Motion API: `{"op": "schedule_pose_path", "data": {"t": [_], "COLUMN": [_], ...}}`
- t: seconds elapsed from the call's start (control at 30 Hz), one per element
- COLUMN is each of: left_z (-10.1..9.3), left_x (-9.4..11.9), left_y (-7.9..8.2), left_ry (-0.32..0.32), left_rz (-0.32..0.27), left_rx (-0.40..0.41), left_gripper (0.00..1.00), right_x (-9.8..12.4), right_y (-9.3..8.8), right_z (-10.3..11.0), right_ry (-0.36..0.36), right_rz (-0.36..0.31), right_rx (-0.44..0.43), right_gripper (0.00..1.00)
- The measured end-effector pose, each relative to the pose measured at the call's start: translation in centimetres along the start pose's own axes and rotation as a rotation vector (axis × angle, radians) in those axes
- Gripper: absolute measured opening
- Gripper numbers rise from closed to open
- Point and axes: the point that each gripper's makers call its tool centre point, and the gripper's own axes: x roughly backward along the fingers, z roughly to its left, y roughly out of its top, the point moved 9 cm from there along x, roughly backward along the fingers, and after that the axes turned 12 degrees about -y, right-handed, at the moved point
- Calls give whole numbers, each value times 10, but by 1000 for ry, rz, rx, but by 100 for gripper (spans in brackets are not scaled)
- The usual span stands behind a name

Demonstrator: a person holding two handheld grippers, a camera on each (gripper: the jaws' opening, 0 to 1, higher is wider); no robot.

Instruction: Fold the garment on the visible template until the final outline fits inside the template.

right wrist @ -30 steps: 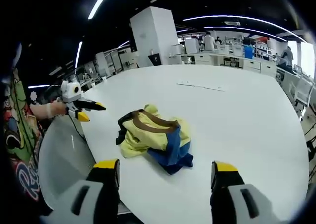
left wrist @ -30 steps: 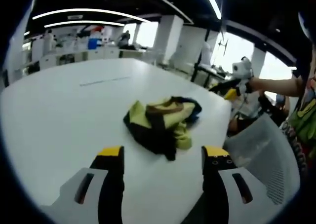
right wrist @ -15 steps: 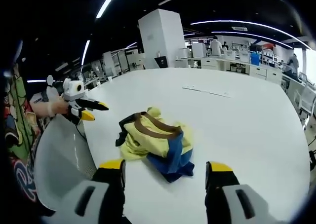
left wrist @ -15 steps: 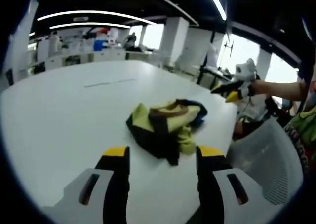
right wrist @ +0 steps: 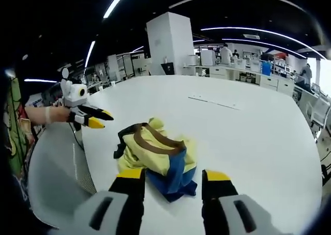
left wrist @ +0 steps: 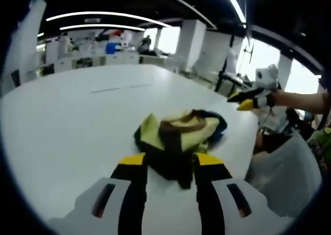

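On the white round table, near its edge: crumpled yellow, blue and black cloth garment with brown neckband, bunched in a heap. Left gripper and right gripper both parted, empty.

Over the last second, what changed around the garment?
Both grippers, left and right, closed in on the garment, jaws narrowing but not shut, nothing gripped. The garment lies crumpled as before on the table.
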Motion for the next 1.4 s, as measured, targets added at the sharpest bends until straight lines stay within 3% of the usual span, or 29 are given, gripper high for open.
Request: {"op": "schedule_pose_path", "data": {"t": [0.13,0.67,0.9,1.4], "left_z": [2,0,2,4], "left_x": [-10,-41,-48,-52], "left_y": [3,-2,-4,-12], "left_ry": [22,75,105,167], "left_rz": [-2,36,49,58], "left_rx": [3,28,26,55], "left_gripper": [27,20,18,11], "right_x": [-7,-33,-37,-45], "right_y": [4,-1,-6,-12], "right_z": [0,0,0,4], "right_ry": [-8,19,15,-26], "right_rz": [-13,24,41,66], "right_rx": [0,8,16,26], "right_gripper": [31,23,21,8]}}
